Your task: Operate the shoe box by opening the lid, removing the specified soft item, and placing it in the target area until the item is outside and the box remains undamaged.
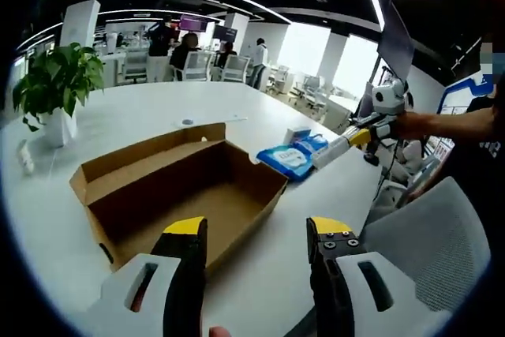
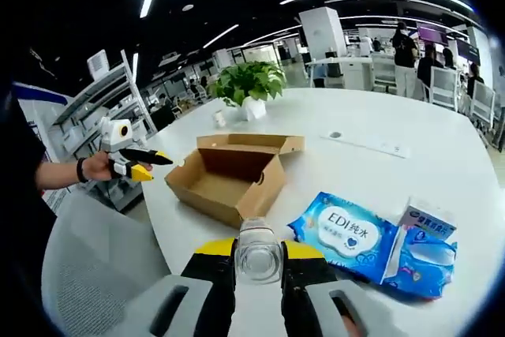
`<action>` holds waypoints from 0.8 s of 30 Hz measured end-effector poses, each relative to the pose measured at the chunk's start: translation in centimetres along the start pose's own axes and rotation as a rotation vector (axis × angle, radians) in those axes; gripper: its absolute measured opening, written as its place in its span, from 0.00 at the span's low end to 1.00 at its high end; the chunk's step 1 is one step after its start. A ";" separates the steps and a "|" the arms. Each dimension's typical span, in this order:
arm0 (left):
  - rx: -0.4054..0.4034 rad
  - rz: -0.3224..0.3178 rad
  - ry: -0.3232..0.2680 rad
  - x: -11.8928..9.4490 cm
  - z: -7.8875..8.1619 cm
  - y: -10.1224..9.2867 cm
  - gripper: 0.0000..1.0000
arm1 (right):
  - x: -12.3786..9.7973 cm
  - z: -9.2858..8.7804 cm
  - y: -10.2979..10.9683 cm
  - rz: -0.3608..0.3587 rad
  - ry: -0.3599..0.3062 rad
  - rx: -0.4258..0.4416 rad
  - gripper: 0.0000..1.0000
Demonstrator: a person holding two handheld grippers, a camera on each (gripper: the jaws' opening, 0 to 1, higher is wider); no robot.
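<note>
Shoe box (image 2: 229,179) lies open near the table edge (image 2: 162,219).

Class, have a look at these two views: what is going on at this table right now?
A person holds a tool in each hand at a white table. The cardboard box lies open with its lid folded back, and its inside looks empty. The right tool is shut on a small clear bottle. The left tool is open, holding nothing, near the box. Blue wet wipe packs lie on the table beside the box.
</note>
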State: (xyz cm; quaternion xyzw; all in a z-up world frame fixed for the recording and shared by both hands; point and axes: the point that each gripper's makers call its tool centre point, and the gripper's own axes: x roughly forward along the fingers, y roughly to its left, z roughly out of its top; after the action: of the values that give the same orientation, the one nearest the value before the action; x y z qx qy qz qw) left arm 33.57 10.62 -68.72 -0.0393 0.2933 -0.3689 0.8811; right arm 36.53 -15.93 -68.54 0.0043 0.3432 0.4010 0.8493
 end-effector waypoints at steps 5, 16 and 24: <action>-0.018 0.014 -0.013 0.0 0.3 -0.2 0.52 | 0.5 0.3 -1.4 -0.014 0.036 0.002 0.17; -0.045 0.036 -0.025 0.6 0.9 -0.8 0.51 | 0.8 2.0 -6.1 -0.055 0.120 -0.064 0.17; -0.063 0.039 -0.032 1.2 0.8 -1.4 0.51 | 1.2 3.4 -8.9 -0.079 0.191 -0.157 0.17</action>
State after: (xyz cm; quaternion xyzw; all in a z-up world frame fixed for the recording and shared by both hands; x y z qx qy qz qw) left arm 33.79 8.70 -68.25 -0.0671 0.2913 -0.3418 0.8910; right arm 45.11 -20.20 -69.12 -0.1139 0.3900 0.3916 0.8256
